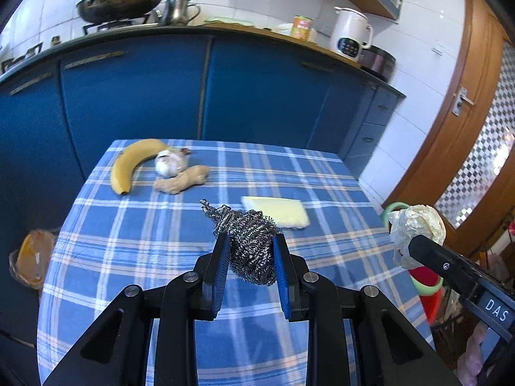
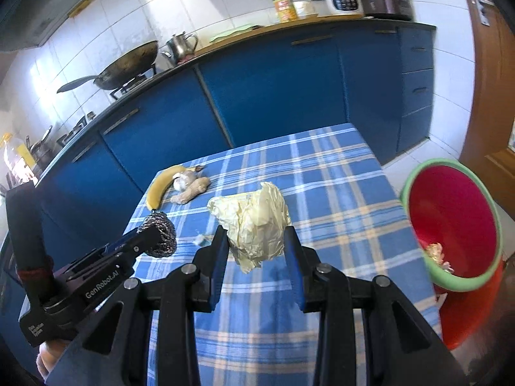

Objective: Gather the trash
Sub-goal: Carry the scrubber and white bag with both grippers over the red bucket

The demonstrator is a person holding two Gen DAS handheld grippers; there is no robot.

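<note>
My left gripper [image 1: 252, 241] is shut on a steel wool scourer [image 1: 251, 244] and holds it above the blue checked table [image 1: 128, 257]. The scourer also shows in the right wrist view [image 2: 160, 234]. My right gripper [image 2: 256, 234] is shut on a crumpled pale yellow paper wad [image 2: 254, 225], lifted above the table near its right edge. The wad also shows in the left wrist view [image 1: 415, 228]. A red bin with a green rim [image 2: 450, 225] stands just off the table's right side, with some scraps in it.
A banana [image 1: 132, 164], a garlic bulb [image 1: 169, 164] and a piece of ginger [image 1: 180, 181] lie at the table's far left. A yellow sponge cloth [image 1: 276, 210] lies mid-table. Blue cabinets [image 1: 257, 96] stand behind. A bag [image 1: 32, 257] sits on the floor to the left.
</note>
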